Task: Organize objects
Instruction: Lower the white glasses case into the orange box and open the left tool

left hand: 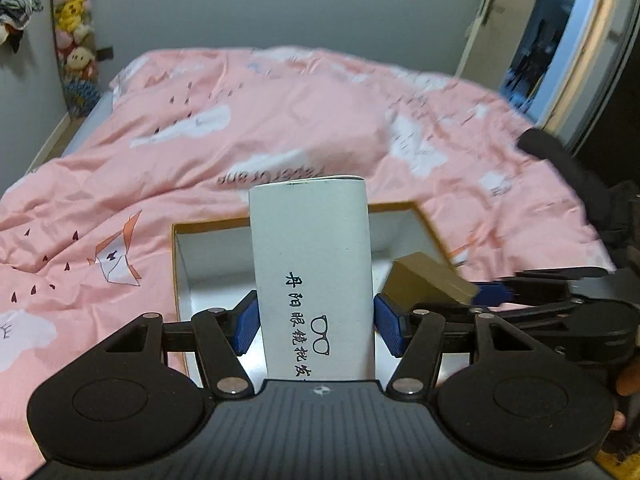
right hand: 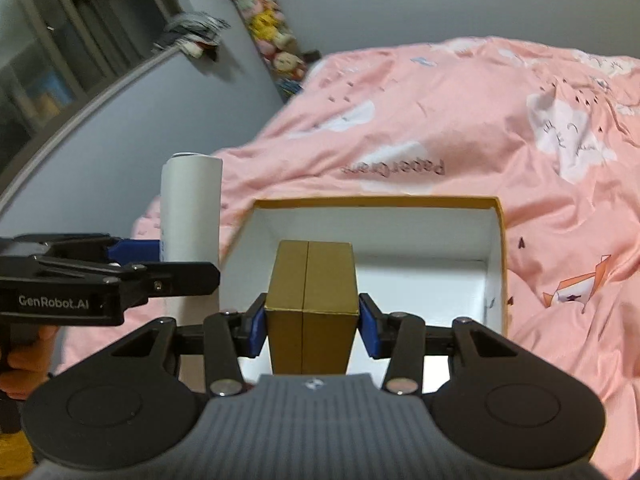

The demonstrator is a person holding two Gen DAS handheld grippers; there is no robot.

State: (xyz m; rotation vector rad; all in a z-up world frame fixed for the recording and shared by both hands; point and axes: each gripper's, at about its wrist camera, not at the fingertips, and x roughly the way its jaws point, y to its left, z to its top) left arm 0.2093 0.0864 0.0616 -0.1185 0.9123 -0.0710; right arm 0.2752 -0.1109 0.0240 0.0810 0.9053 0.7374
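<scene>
The left gripper (left hand: pixel 316 320) is carrying a white glasses case (left hand: pixel 310 276), its blue fingers (left hand: pixel 245 322) pressing on the case's two long sides low down, so that the case is standing nearly upright out of the grip with its printed face toward the camera. Gripping it that way is probably leaving the far end free to go down first into the open box (left hand: pixel 182 264), which is lying on the pink bedcover (left hand: pixel 280 120) just beyond and below the case. In the right wrist view the same case (right hand: pixel 192 208) is hovering over the box's left edge, not yet inside, with the left gripper (right hand: pixel 132 252) reaching in from the left and tilted downward

To the right, the right gripper (right hand: pixel 312 326) is clamping a small brown carton (right hand: pixel 312 292) across its width, one blue pad on each side wall. The carton is sitting square between the fingers, its seam running straight away from the camera, and it is hanging over the near part of the box's (right hand: pixel 498 248) white interior, which looks empty. Both hands seem to be bringing their loads to the same box side by side, each gripper pitched forward and down; a fingertip of the person's right hand (left hand: pixel 626 380) is showing at the edge of the left view
</scene>
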